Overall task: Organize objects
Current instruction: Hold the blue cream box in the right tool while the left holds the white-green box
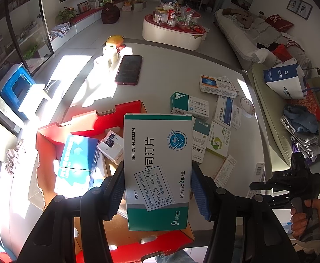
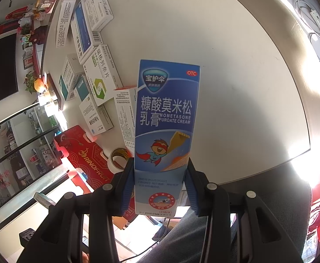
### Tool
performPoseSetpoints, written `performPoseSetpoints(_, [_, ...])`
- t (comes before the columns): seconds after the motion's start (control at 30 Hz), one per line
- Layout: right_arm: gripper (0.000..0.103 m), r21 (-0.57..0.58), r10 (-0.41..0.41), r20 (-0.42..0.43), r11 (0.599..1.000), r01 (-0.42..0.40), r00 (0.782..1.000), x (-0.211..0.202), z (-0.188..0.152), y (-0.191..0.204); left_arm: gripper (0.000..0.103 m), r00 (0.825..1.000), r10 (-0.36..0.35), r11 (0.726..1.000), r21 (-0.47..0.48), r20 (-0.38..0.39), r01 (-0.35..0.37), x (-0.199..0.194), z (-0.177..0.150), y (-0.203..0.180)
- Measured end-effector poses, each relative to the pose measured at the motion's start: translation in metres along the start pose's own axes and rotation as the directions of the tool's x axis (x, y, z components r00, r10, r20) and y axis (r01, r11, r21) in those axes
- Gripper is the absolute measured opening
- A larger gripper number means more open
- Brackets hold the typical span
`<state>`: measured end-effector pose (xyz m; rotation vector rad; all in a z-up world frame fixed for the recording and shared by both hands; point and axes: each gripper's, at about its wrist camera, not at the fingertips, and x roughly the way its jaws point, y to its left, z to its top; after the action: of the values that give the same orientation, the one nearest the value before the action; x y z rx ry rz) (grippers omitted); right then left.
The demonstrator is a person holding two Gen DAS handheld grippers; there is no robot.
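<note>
1. Tongs in the left hand (image 1: 157, 194) are clenched on a green-and-white medicine box (image 1: 157, 171); the blue pads press its two long edges near the lower end, and the box stands up out of the jaws with its printed face and a pasted pharmacy label toward the camera.
2. Below and left of that box lies a red cardboard carton (image 1: 50, 149), open at the top, resting on the desk (image 1: 168, 70). Inside it are a blue-and-white box (image 1: 78, 153) and a small white box with a dark panel (image 1: 111, 146).
3. The right tongs (image 2: 160, 188) are clamped on a blue cream box (image 2: 166, 118), tall and narrow, printed "Mometasone Furoate Cream" with a cartoon caped figure; the pads grip its lower part on both sides.
4. In the left wrist view a person's hand (image 1: 306, 219) holds the right tool's handle at the lower right edge.
5. Loose medicine boxes (image 1: 210, 120) lie in a cluster on the pale desk to the right of the carton, some overlapping.
6. A roll of tape (image 2: 118, 157) sits just beside the carton's edge, near the right tongs.
7. Farther off on the desk, a dark phone (image 1: 129, 70) lies flat, well apart from the boxes.
</note>
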<state>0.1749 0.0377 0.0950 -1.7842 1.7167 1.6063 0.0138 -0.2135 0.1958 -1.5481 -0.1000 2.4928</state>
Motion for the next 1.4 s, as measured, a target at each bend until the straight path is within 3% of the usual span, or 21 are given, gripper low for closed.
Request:
performPoseSetpoints(0.97, [0.041,-0.031,0.004,0.001,0.999,-0.004,1.0,-0.003,0.001,0.008,0.06,1.0,0.006,1.0,-0.02,-0.011,-0.006,0.002,-0.003,0.006])
performPoseSetpoints(1.4, [0.04,-0.11,0.107,0.015,0.988,-0.104,0.994,-0.013,0.0,0.029,0.06,1.0,0.006,1.0,-0.015,-0.011,-0.006,0.001,-0.004,0.007])
